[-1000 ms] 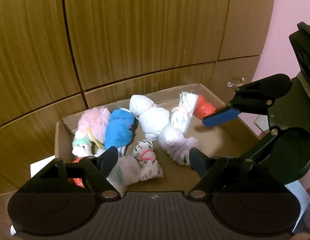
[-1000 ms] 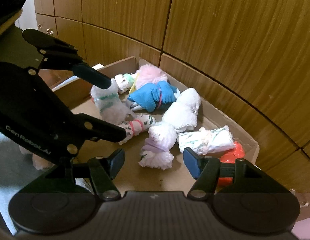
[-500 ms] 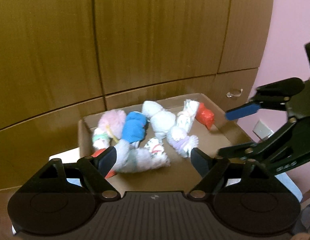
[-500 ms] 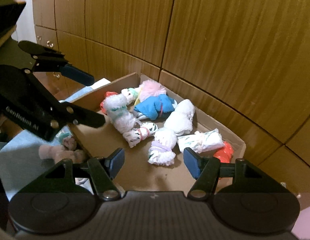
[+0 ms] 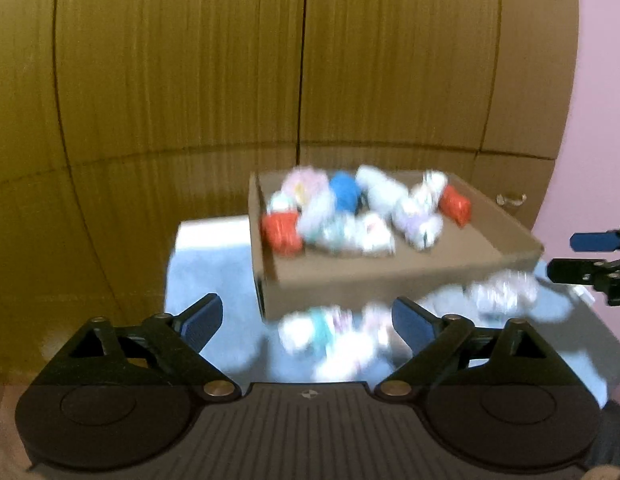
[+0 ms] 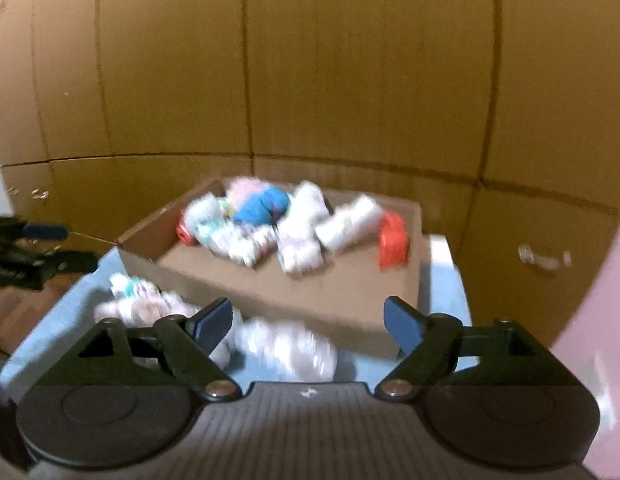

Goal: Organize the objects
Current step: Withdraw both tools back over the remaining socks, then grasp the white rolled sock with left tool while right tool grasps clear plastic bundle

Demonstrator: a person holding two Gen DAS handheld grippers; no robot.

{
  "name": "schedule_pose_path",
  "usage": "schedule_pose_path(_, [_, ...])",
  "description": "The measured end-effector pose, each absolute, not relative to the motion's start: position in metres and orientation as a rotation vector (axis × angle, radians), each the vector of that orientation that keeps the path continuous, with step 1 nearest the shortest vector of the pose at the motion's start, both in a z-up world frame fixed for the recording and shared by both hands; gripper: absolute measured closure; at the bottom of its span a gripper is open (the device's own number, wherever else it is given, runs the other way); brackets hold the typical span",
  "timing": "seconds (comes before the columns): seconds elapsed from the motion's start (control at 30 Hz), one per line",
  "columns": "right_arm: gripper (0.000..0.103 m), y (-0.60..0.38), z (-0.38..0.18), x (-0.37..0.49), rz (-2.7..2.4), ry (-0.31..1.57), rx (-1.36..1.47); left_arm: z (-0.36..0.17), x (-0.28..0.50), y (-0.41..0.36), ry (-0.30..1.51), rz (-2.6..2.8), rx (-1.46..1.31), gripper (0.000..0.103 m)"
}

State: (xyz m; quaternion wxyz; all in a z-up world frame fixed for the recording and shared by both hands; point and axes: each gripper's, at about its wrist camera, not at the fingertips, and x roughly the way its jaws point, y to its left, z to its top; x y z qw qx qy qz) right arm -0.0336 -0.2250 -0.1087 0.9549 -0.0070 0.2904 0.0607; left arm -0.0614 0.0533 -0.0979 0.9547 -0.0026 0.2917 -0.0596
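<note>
Wood panels (image 5: 182,80) fill the background of both wrist views. Both views are motion-blurred, so fine detail on small items cannot be read.

The surface (image 5: 214,276) is covered in light blue and carries a shallow cardboard box (image 5: 390,280), open at the top.

Box contents, grouped toward the far wall:
- A blue bundle (image 5: 344,194) near the middle of the far wall, with a pink fluffy bundle (image 5: 304,182) just beside it.
- White and pale bundles (image 5: 374,196) piled in the centre, touching one another; their number cannot be told through the blur.
- A red bundle (image 5: 281,231) against the left wall as the left wrist view shows it.
- A second red bundle (image 5: 455,205) at the opposite end, near the far corner.

The near half of the box floor is bare cardboard.

Outside the box, on the surface just beside its near wall:
- A cluster of pale bundles with a teal band (image 5: 334,336), lying between the left jaws in the left wrist view.
- A further pale bundle (image 5: 504,292) near the box's near right corner.

Left gripper (image 5: 306,320): jaws wide apart, holding nothing, above the surface short of the box.

Right gripper (image 6: 308,318): jaws wide apart, holding nothing, likewise short of the box; pale bundles (image 6: 286,344) lie between its jaws.
</note>
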Motion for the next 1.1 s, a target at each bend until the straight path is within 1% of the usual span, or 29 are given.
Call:
schedule_pose_path(0.1, [0.026,-0.219,-0.128,-0.031,0.076,0.597,-0.02,-0.118,-0.069,0.05,0.61,-0.116,-0.011,0.009])
schedule_pose_path(0.2, [0.026,-0.215,-0.134,-0.027,0.063,0.59,-0.005,-0.133,-0.067,0.048,0.631,-0.095,-0.002,0.009])
schedule_pose_path(0.43, [0.027,-0.21,-0.147,-0.018,0.04,0.603,0.015,-0.147,-0.058,0.041,0.653,-0.096,0.013,0.009])
schedule_pose_path(0.47, [0.028,-0.209,-0.149,-0.015,0.04,0.609,0.013,-0.148,-0.056,0.04,0.657,-0.098,0.015,0.009])
schedule_pose_path(0.53, [0.036,-0.207,-0.155,-0.01,0.046,0.625,0.012,-0.15,-0.053,0.038,0.661,-0.109,0.016,0.011])
schedule_pose_path(0.57, [0.045,-0.206,-0.156,-0.009,0.05,0.633,0.013,-0.152,-0.051,0.037,0.665,-0.114,0.015,0.015])
schedule_pose_path(0.6, [0.051,-0.206,-0.157,-0.009,0.061,0.637,0.019,-0.152,-0.049,0.037,0.67,-0.119,0.013,0.019])
schedule_pose_path(0.63, [0.051,-0.206,-0.157,-0.01,0.065,0.638,0.019,-0.153,-0.048,0.036,0.675,-0.124,0.01,0.021])
schedule_pose_path(0.67, [0.054,-0.205,-0.157,-0.012,0.067,0.633,0.014,-0.153,-0.048,0.036,0.677,-0.127,0.008,0.025])
schedule_pose_path(0.73, [0.059,-0.208,-0.156,-0.018,0.081,0.62,0.025,-0.152,-0.047,0.037,0.669,-0.143,0.005,0.035])
schedule_pose_path(0.8, [0.06,-0.213,-0.153,-0.026,0.081,0.602,0.044,-0.152,-0.048,0.037,0.663,-0.153,-0.001,0.05])
schedule_pose_path(0.83, [0.06,-0.216,-0.151,-0.032,0.08,0.594,0.051,-0.151,-0.05,0.037,0.661,-0.157,-0.003,0.055])
schedule_pose_path(0.93, [0.06,-0.223,-0.148,-0.047,0.084,0.579,0.059,-0.15,-0.057,0.035,0.645,-0.165,0.0,0.06])
schedule_pose_path(0.97, [0.06,-0.224,-0.148,-0.05,0.081,0.581,0.059,-0.15,-0.06,0.035,0.647,-0.166,0.001,0.064])
schedule_pose_path(1.0, [0.06,-0.225,-0.147,-0.055,0.084,0.579,0.062,-0.15,-0.063,0.034,0.646,-0.167,-0.002,0.065])
schedule_pose_path(1.1, [0.06,-0.227,-0.147,-0.06,0.078,0.578,0.063,-0.148,-0.07,0.031,0.641,-0.173,0.001,0.066])
